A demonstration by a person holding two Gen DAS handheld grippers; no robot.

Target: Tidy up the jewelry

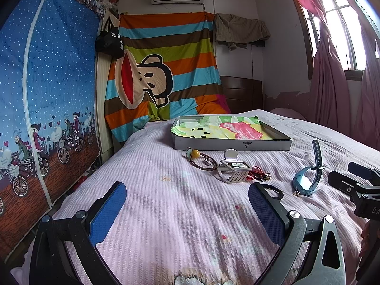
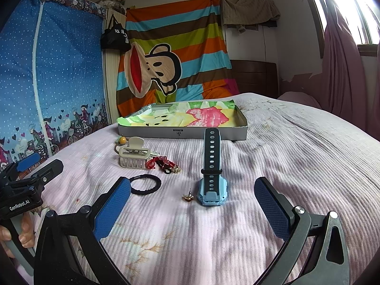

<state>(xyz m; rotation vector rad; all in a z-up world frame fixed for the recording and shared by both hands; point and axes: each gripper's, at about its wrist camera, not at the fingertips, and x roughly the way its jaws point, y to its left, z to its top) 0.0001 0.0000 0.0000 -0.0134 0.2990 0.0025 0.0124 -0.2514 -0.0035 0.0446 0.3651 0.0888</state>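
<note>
Out on the pink ribbed bedspread [image 2: 273, 147] the jewelry lies scattered, all of it short of the box. From the right wrist view, the blue watch [image 2: 212, 185] sits dead centre, its case on the cover and its strap sticking straight up toward 12 o'clock. Just beside it at 9 o'clock lies a small gold earring [image 2: 188, 197]. Further out at 10 o'clock rests the black hair tie [image 2: 145, 183], its near edge hidden behind the right gripper's left pad. Beyond that, at 11 o'clock, the red beaded string [image 2: 161, 163] with its little gold charms lies touching the beige hair claw [image 2: 134, 155], and past the claw an amber bead on a cord [image 2: 123, 139] peeks out. At 12 o'clock, further back, stands the shallow grey box [image 2: 182, 133], lined with a bright pink, yellow and green cloth; nothing else shows inside. The right gripper [image 2: 192, 207] hovers low over the bed, jaws spread wide, nothing between the blue pads, with the watch in line ahead. The left gripper [image 1: 187, 211] is spread wide too, empty, with the hair tie [image 1: 275, 193] poking out from behind its right pad at 2 o'clock. A hand [image 2: 14, 237] grips the left gripper's handle at the right view's 8 o'clock.
</note>
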